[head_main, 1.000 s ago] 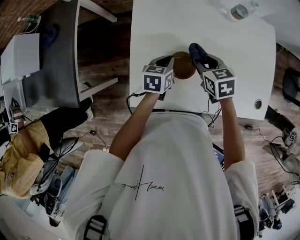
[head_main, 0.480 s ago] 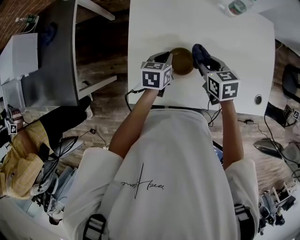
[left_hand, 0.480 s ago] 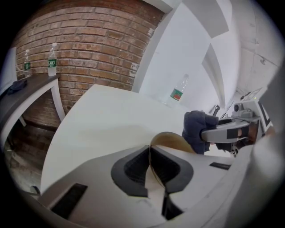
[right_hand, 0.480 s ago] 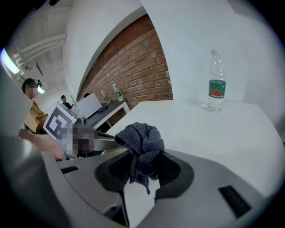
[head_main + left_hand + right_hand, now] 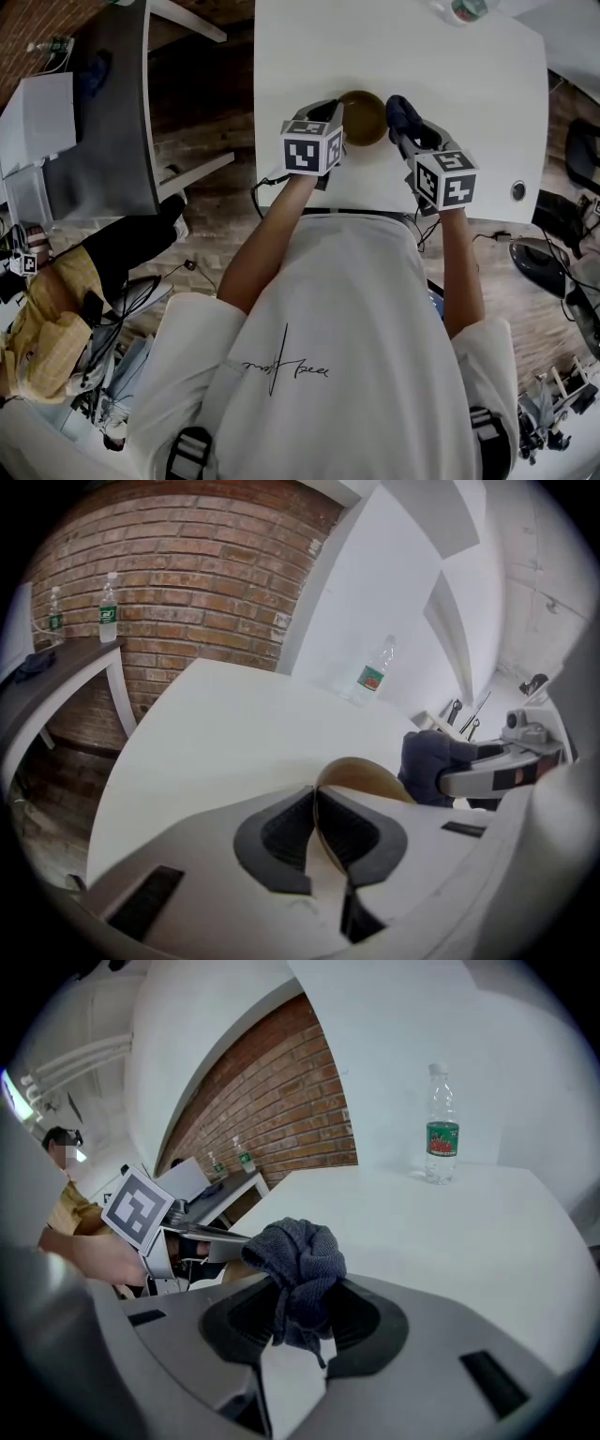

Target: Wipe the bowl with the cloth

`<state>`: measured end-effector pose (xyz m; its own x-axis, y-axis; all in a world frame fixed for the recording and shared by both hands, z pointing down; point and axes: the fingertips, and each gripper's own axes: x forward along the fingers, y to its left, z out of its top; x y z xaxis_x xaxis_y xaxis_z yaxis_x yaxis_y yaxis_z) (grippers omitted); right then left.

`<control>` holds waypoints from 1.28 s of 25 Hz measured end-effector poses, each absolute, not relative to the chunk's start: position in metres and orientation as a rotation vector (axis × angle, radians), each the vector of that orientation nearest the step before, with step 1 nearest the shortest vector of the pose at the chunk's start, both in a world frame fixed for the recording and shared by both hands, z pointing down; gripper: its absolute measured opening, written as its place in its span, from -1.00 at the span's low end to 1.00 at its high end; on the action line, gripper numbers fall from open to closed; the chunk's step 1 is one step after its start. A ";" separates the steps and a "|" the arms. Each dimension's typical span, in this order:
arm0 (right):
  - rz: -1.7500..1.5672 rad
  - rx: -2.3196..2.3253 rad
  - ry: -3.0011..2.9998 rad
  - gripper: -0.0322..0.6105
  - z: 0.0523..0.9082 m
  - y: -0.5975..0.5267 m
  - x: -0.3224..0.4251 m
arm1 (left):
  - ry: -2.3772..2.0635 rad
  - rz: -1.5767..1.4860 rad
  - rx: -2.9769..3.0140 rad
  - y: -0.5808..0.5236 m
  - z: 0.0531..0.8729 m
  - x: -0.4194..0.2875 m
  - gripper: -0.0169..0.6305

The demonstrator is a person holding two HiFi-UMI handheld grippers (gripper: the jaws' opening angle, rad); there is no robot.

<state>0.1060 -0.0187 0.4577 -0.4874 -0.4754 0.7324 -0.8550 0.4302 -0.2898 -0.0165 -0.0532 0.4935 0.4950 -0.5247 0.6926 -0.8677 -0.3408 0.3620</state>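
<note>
A white tabletop [image 5: 487,75] with rounded corners fills the middle. A round cable hole [image 5: 518,190] sits near its right edge, and a clear bottle [image 5: 373,672] stands near its far edge. To the left, across a strip of brown floor [image 5: 202,141], stands a grey desk [image 5: 112,122]. It carries a green-labelled bottle [image 5: 109,607] and backs onto a red brick wall [image 5: 206,574]. The other walls [image 5: 394,574] are plain white. Cables [image 5: 141,291] trail over the floor at lower left, beside a person in yellow [image 5: 47,328].
</note>
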 end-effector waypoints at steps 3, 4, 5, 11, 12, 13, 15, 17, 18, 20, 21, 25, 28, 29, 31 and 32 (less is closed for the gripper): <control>0.899 1.125 -2.122 -0.56 0.457 -0.013 0.105 | -1.140 0.607 2.018 -0.052 0.493 -0.017 -0.91; 0.902 1.128 -2.121 -0.56 0.457 -0.011 0.105 | -1.140 0.609 2.020 -0.053 0.493 -0.016 -0.91; 0.904 1.130 -2.120 -0.56 0.457 -0.010 0.105 | -1.141 0.612 2.022 -0.054 0.492 -0.016 -0.91; 0.919 1.126 -2.103 -0.55 0.460 0.006 0.102 | -1.137 0.611 2.022 -0.053 0.495 -0.018 -0.91; 0.917 1.119 -2.100 -0.56 0.460 0.009 0.101 | -1.136 0.610 2.021 -0.053 0.495 -0.018 -0.91; 0.918 1.110 -2.096 -0.55 0.461 0.013 0.099 | -1.137 0.608 2.020 -0.053 0.495 -0.018 -0.91; 0.927 1.085 -2.088 -0.55 0.464 0.021 0.096 | -1.137 0.605 2.020 -0.052 0.495 -0.018 -0.91; 0.939 1.070 -2.085 -0.55 0.466 0.029 0.092 | -1.139 0.610 2.024 -0.052 0.494 -0.017 -0.91; 0.944 1.066 -2.084 -0.56 0.466 0.031 0.091 | -1.140 0.613 2.026 -0.053 0.494 -0.017 -0.91; 0.951 1.062 -2.084 -0.55 0.466 0.034 0.088 | -1.142 0.613 2.023 -0.053 0.494 -0.018 -0.91; 0.953 1.063 -2.084 -0.55 0.466 0.035 0.087 | -1.143 0.608 2.018 -0.053 0.494 -0.018 -0.91; 0.962 1.066 -2.082 -0.56 0.467 0.040 0.083 | -1.140 0.603 2.014 -0.054 0.494 -0.017 -0.91; 0.974 1.052 -2.084 -0.55 0.467 0.044 0.079 | -1.149 0.652 2.052 -0.054 0.494 -0.016 -0.91; 0.978 1.046 -2.085 -0.56 0.468 0.045 0.077 | -1.153 0.667 2.065 -0.054 0.495 -0.017 -0.91; 0.985 1.042 -2.085 -0.55 0.468 0.045 0.073 | -1.151 0.667 2.067 -0.056 0.495 -0.020 -0.91; 0.988 1.041 -2.085 -0.56 0.468 0.045 0.071 | -1.148 0.662 2.062 -0.057 0.495 -0.021 -0.91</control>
<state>0.0708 0.0448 0.4679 -0.5118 -0.3930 0.7639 -0.8400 0.4153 -0.3492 -0.0213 -0.0568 0.4945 0.4822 -0.5257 0.7008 -0.8698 -0.3827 0.3114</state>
